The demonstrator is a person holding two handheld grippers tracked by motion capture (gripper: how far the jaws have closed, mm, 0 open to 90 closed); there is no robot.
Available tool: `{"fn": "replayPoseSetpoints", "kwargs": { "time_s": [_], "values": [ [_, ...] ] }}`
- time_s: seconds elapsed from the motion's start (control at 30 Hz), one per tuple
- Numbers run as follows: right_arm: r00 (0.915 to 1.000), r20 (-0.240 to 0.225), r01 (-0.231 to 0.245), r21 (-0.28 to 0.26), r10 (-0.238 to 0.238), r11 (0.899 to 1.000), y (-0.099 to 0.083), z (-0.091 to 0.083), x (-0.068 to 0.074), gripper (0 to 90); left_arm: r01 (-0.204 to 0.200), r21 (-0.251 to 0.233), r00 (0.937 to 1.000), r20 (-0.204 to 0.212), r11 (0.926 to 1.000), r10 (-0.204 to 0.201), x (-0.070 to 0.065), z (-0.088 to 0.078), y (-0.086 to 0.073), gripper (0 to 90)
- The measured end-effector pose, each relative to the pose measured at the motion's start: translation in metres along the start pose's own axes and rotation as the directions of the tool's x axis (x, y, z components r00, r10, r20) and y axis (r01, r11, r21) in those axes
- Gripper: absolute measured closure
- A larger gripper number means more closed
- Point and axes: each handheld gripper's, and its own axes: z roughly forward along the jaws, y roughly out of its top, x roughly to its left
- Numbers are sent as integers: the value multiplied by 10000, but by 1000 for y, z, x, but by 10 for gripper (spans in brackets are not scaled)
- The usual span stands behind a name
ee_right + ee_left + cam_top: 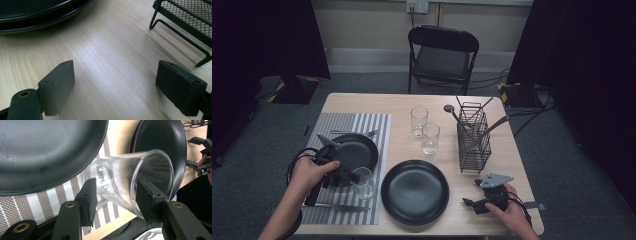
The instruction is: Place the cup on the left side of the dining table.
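Note:
A clear drinking glass [363, 184] [120, 175] stands on the striped placemat [362, 125], between a small black plate [354, 152] [37, 152] and a large black plate [414, 191] [162, 137]. My left gripper [352, 177] [116, 195] is at the glass, one pad on either side of it. The jaws stand apart and do not press on it. My right gripper [469, 204] [115, 85] rests open over bare wood near the table's front right corner, nothing between its fingers.
Two more glasses [419, 121] [430, 138] stand mid-table. A black wire caddy [473, 137] [185, 17] holding utensils is at the right. A fork [357, 133] and a knife [337, 206] lie on the placemat. A folding chair [442, 55] stands beyond the table.

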Motion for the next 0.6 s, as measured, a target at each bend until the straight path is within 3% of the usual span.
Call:
{"fn": "replayPoseSetpoints", "kwargs": {
  "time_s": [0.6],
  "values": [
    [10000, -58, 11, 7, -11, 10000, 0, 0, -1, 143, -819, -445, 9958, -452, 9956, 799, -7, -8, 7, 329]
  ]
}}
